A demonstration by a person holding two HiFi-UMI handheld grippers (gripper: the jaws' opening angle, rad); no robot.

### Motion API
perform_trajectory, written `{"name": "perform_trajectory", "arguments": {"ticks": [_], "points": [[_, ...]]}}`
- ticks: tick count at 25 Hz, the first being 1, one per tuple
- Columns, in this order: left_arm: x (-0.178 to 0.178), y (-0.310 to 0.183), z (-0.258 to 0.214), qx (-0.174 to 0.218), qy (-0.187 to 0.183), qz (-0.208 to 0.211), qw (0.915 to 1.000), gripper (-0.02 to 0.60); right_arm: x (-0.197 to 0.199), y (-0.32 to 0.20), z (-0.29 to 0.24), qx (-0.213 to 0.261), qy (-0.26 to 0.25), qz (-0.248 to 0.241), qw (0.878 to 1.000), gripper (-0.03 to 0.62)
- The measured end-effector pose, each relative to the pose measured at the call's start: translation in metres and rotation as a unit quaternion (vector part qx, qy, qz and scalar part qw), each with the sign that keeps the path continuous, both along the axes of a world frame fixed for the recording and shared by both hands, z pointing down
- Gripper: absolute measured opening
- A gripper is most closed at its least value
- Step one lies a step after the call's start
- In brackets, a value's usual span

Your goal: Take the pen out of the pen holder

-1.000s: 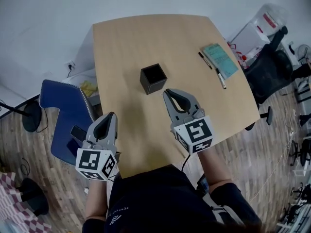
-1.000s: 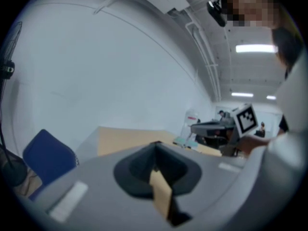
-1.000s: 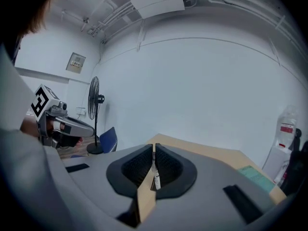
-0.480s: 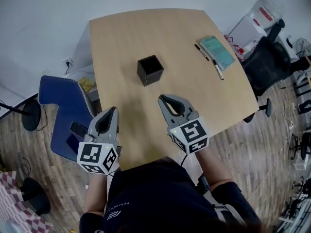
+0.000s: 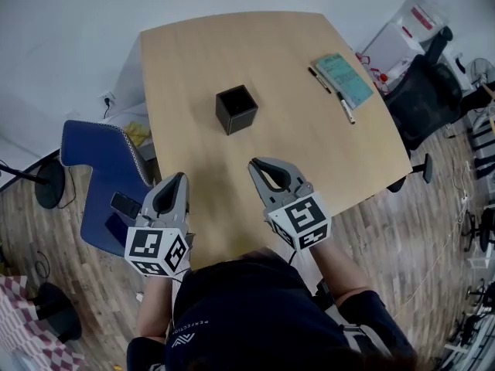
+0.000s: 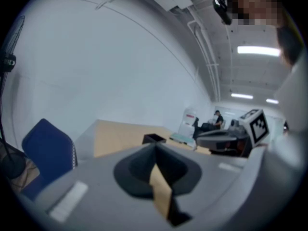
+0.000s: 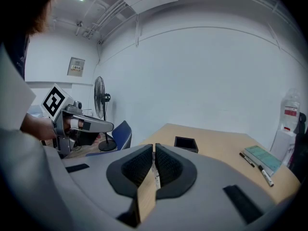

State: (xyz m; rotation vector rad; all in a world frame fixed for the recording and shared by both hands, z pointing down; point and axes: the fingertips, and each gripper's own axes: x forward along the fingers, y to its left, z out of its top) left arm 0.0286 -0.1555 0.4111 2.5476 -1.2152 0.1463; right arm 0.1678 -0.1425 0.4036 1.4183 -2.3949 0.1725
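Pens (image 5: pixel 317 78) lie well away from my fingers. My left gripper (image 6: pixel 154 146) has its fingers pressed together with nothing between them. My right gripper (image 7: pixel 154 149) shows only a hairline slit between its fingers and grips nothing either. Both hover over the near edge of the surface (image 5: pixel 193 68), the left one at its near left corner beside a blue chair (image 5: pixel 97 168). Ahead of the right gripper, mid-surface, stands the black square pen holder (image 5: pixel 236 108). At the far right the 2 pens lie flat, 1 black and 1 pale, just beside a teal notebook (image 5: pixel 344 79).
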Motion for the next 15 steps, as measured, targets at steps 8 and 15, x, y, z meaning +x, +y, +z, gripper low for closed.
{"name": "perform_trajectory", "arguments": {"ticks": [8, 15], "points": [[-0.0051, -0.0011, 0.0056, -0.009, 0.003, -0.019, 0.9998, 0.006, -0.008, 0.0033, 0.0078, -0.009, -0.007, -0.013, 1.0, 0.015], [-0.0074, 0.0007, 0.0054, -0.01, 0.003, -0.027, 0.9996, 0.006, -0.0063, 0.0044, 0.0081, -0.011, -0.007, -0.017, 1.0, 0.015]]}}
